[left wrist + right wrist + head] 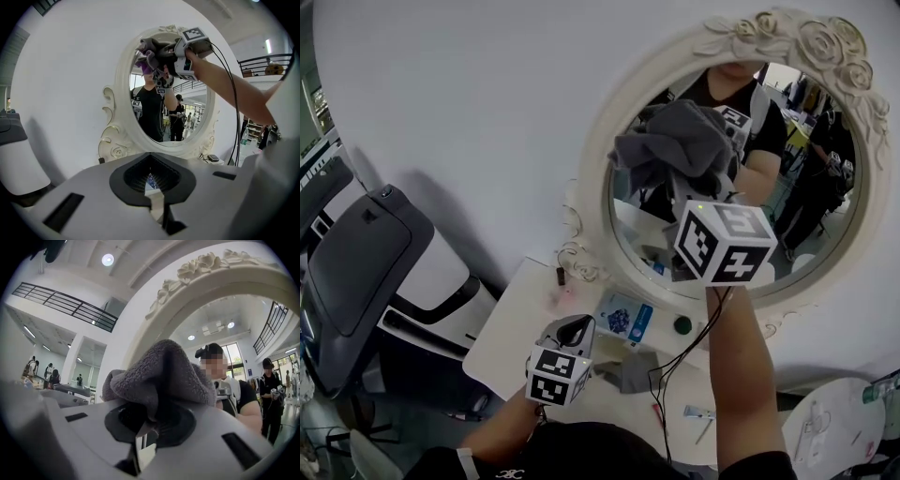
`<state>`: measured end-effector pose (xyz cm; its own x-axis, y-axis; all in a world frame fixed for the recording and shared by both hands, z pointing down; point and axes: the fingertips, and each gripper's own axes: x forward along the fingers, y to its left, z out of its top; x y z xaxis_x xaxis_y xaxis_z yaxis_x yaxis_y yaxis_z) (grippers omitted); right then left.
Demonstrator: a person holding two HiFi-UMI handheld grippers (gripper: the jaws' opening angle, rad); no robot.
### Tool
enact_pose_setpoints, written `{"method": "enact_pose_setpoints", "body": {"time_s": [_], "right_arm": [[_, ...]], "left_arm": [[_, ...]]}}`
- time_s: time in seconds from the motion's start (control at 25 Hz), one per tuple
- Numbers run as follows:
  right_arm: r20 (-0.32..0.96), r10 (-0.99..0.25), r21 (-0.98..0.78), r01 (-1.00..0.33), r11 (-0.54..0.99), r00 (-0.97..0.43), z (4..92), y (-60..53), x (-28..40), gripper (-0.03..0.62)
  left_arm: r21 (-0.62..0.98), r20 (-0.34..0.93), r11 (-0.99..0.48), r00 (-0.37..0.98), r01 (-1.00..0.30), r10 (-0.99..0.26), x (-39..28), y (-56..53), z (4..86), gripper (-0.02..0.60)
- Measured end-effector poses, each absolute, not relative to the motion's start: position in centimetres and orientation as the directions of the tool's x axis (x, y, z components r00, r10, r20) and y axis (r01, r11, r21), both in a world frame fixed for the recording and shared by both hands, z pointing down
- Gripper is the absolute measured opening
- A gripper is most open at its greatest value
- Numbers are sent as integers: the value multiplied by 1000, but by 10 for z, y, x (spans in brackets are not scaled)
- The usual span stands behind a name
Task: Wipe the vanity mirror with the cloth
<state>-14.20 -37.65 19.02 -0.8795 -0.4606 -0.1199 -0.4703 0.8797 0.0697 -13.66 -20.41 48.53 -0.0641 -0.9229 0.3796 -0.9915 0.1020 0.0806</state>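
Note:
The oval vanity mirror [825, 216] in a white carved frame leans on the wall behind a white table. My right gripper [689, 183] is raised in front of the glass's upper left part, shut on a bunched grey cloth [675, 145] that lies against the glass. In the right gripper view the cloth [164, 371] bulges out over the shut jaws [150, 420], with the mirror's frame [225, 277] arching above. The left gripper view shows mirror [154, 112], cloth [152, 49] and right gripper [171, 58] from below. My left gripper [575, 330] hangs low over the table, shut and holding nothing [152, 187].
On the white table [516, 328] lie a blue packet [623, 319], a green round item [682, 325] and thin cables [675, 361]. A grey and white chair-like unit [356, 253] stands at the left. A round white surface [834, 422] sits at the lower right.

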Motion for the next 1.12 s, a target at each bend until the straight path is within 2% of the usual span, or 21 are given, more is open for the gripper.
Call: {"method": "enact_pose_setpoints", "body": {"time_s": [0.28, 0.48, 0.64, 0.72, 0.84, 0.96, 1.04, 1.12], "right_arm": [[25, -452, 4, -452, 892, -892, 288, -378, -146, 41], [233, -404, -89, -433, 897, -885, 389, -380, -147, 41], [430, -407, -108, -494, 863, -806, 489, -384, -140, 41], [489, -418, -133, -539, 831, -766, 524, -388, -131, 41], [505, -458, -126, -587, 799, -732, 539, -392, -118, 41], [503, -503, -33, -597, 801, -702, 536, -391, -110, 41], [458, -541, 42, -591, 806, -705, 525, -378, -99, 41], [361, -567, 78, -582, 809, -740, 504, -354, -83, 41]], "left_arm": [[80, 385, 113, -74, -990, -920, -142, -198, 488, 6], [83, 386, 139, -97, -987, -917, -152, -187, 490, 6], [81, 386, 149, -107, -985, -916, -156, -179, 490, 6], [80, 390, 154, -111, -985, -914, -157, -174, 491, 6], [82, 401, 164, -119, -983, -908, -161, -167, 494, 6], [85, 402, 166, -118, -982, -908, -162, -167, 493, 6], [85, 396, 155, -109, -984, -912, -159, -170, 491, 6], [85, 386, 142, -99, -986, -917, -154, -175, 489, 6]]}}
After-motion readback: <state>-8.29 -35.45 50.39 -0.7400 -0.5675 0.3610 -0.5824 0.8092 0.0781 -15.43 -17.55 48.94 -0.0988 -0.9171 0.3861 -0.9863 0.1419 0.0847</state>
